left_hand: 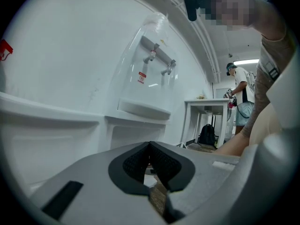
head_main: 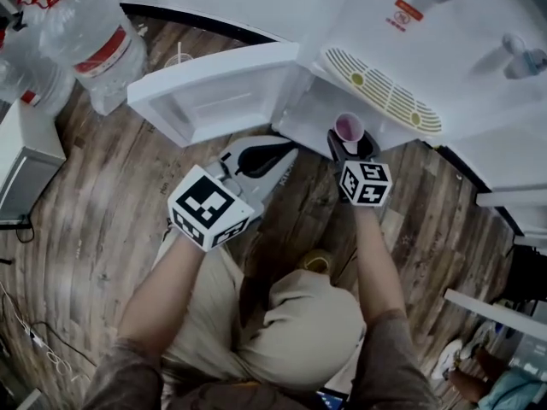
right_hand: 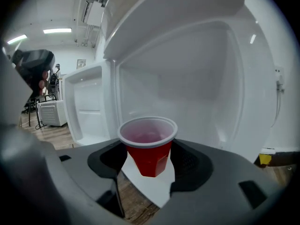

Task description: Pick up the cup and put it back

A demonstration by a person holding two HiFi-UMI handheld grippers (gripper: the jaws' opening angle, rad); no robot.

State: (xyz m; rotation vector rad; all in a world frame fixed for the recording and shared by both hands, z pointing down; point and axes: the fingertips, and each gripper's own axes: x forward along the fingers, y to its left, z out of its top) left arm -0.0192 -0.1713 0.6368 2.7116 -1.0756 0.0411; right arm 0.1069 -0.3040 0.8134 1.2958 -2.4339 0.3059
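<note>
Though small in the head view, plainly grasped: red cup [head_main: 348,128], upright, pinkish inside, clenched in the right gripper [head_main: 350,143] just right of centre. In the right gripper view, same cup at lower centre, dark pads [right_hand: 187,162] tight on either side of its lower half, base hanging clear above the front edge of a white cabinet [right_hand: 201,78] and a strip of wood floor [right_hand: 138,212]. Behind the cup, open cabinet filling the upper right, with its door [right_hand: 86,102] swung out at left.

Left of centre in the head view, left gripper [head_main: 278,154], near the right one but apart from it, aimed at the cabinet mouth. Clenched on nothing: in the left gripper view, pads meeting at their tips at lower centre, only floor glimpsed in the gap below. Marker cube [head_main: 209,206] at its rear, lower left of centre. Second one behind the right gripper, just below the cup.

Upper left of the head view: large water bottles [head_main: 94,41]. Upper right: white dispenser [head_main: 444,49] with a slotted tray [head_main: 385,92].

Upper centre of the left gripper view: two taps [left_hand: 157,55] on the dispenser front. Right of centre: white table [left_hand: 208,106], black bag [left_hand: 206,135] beneath it, person [left_hand: 241,95] standing beside it at the far right.
</note>
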